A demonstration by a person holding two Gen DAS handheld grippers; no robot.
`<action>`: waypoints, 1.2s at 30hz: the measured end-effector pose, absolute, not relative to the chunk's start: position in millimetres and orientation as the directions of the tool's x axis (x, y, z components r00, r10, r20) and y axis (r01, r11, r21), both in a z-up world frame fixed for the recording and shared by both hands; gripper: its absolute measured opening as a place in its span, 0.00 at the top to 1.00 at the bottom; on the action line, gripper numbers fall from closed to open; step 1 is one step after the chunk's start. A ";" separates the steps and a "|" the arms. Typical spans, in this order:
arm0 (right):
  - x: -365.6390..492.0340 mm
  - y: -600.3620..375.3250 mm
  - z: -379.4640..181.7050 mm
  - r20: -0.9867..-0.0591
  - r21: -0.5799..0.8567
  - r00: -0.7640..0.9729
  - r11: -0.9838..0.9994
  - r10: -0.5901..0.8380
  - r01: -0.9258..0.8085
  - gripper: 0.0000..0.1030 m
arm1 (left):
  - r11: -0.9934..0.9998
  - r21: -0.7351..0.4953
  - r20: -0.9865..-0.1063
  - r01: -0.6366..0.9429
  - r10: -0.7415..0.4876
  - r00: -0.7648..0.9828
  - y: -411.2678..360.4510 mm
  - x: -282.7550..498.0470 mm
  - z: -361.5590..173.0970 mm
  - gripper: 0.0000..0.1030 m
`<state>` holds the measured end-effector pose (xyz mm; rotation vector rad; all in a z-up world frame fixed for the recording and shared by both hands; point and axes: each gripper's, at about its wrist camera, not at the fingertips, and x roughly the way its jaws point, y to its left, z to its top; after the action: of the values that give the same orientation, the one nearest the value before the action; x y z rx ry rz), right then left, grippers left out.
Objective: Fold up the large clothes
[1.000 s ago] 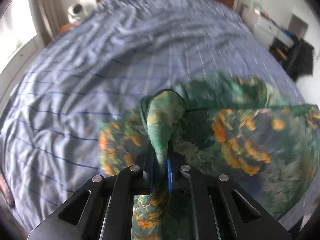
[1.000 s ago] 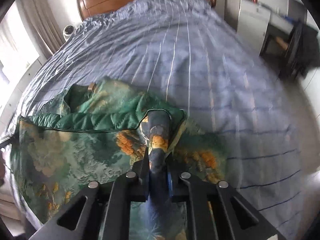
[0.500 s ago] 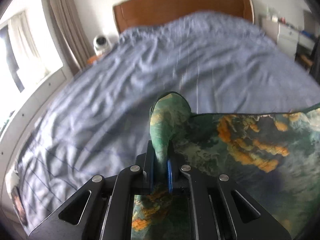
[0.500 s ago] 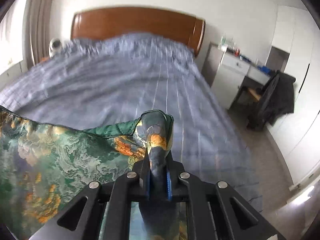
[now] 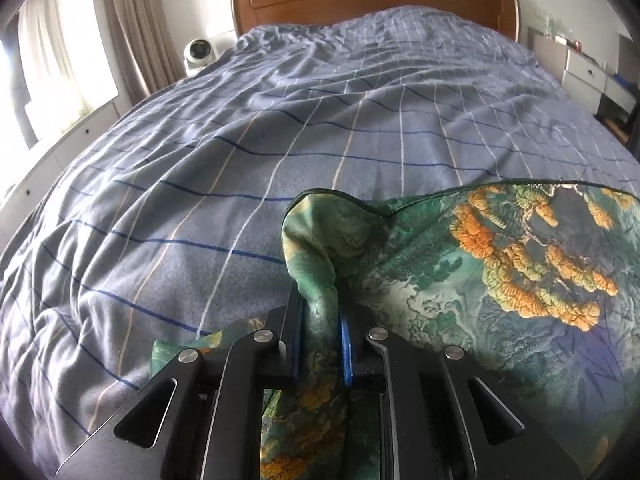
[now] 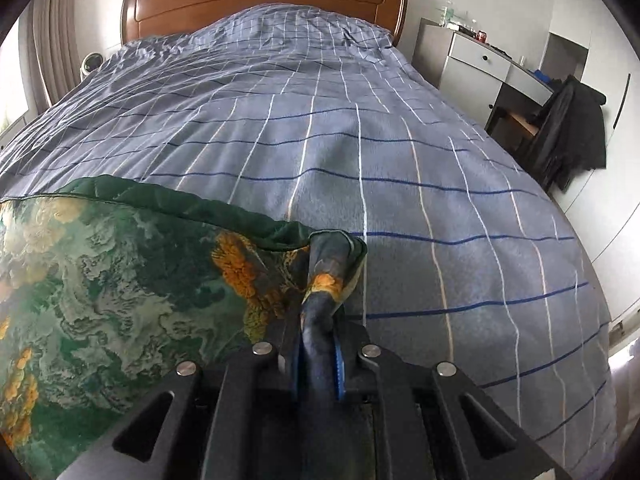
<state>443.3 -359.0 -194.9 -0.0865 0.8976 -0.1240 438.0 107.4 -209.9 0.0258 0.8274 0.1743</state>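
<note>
The left gripper (image 5: 320, 344), its jaws opening, still pinches the green printed garment (image 5: 480, 280); the right gripper (image 6: 316, 344) clamps its other corner. On the bed (image 6: 400, 160), the garment's lower part is cut off.

No text, label, brand or number can be read in either wrist view. The small bottles and a red can (image 6: 481, 35) on the white drawer unit (image 6: 476, 60) beside the bed (far off and blurred) show no legible marking.
</note>
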 end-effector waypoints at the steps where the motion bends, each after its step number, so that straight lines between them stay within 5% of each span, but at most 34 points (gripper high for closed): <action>1: 444.3 -359.0 -195.0 -0.776 -0.123 0.615 0.990 -0.141 0.072 0.86 | 0.985 0.091 -0.732 -0.144 0.165 0.661 107.2 437.7 -208.5 0.85; 4: 444.1 -358.6 -193.8 -0.782 -0.107 0.610 0.992 -0.128 0.071 0.85 | 0.981 0.103 -0.745 -0.165 0.186 0.640 109.3 440.4 -203.2 0.68; 6: 444.2 -365.2 -189.3 -0.793 -0.070 0.601 0.995 -0.098 0.070 0.82 | 0.972 0.117 -0.764 -0.203 0.218 0.607 116.5 442.7 -195.9 0.35; 7: 445.2 -368.8 -185.4 -0.799 -0.049 0.595 0.996 -0.085 0.076 0.78 | 0.968 0.111 -0.777 -0.224 0.225 0.588 122.2 441.8 -190.0 0.27; 9: 441.2 -384.4 -169.5 -0.803 0.008 0.593 0.994 -0.059 0.109 0.53 | 0.970 0.052 -0.789 -0.239 0.187 0.585 135.4 433.4 -173.4 0.12; 10: 435.7 -393.1 -158.2 -0.796 0.031 0.602 0.990 -0.057 0.135 0.25 | 0.971 0.008 -0.782 -0.239 0.155 0.603 141.6 424.8 -162.8 0.12; 11: 427.3 -401.4 -144.9 -0.779 0.062 0.625 0.987 -0.046 0.149 0.17 | 0.972 -0.017 -0.775 -0.236 0.136 0.617 144.9 416.9 -154.9 0.12; 17: 361.1 -398.5 -88.8 -0.711 0.006 0.703 0.999 -0.032 0.051 0.17 | 0.983 -0.076 -0.713 -0.167 0.063 0.698 140.5 351.6 -119.1 0.05; 24: 284.0 -361.0 -115.9 -0.757 -0.012 0.648 0.990 0.081 -0.139 0.17 | 0.994 -0.061 -0.706 -0.090 0.020 0.708 107.7 282.4 -115.2 0.05; 31: 259.4 -404.6 -136.7 -0.769 0.017 0.638 0.997 -0.037 0.078 0.17 | 1.000 0.015 -0.738 0.011 0.004 0.675 55.2 242.2 -121.1 0.05; 36: 235.4 -385.6 -114.1 -0.742 -0.103 0.653 0.988 -0.154 0.116 0.17 | 0.998 0.016 -0.768 0.062 -0.027 0.639 21.1 236.7 -131.2 0.05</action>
<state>235.4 -385.6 -114.1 -0.0473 0.8458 -0.1531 236.7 21.1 -131.2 0.0417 0.8757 -0.0507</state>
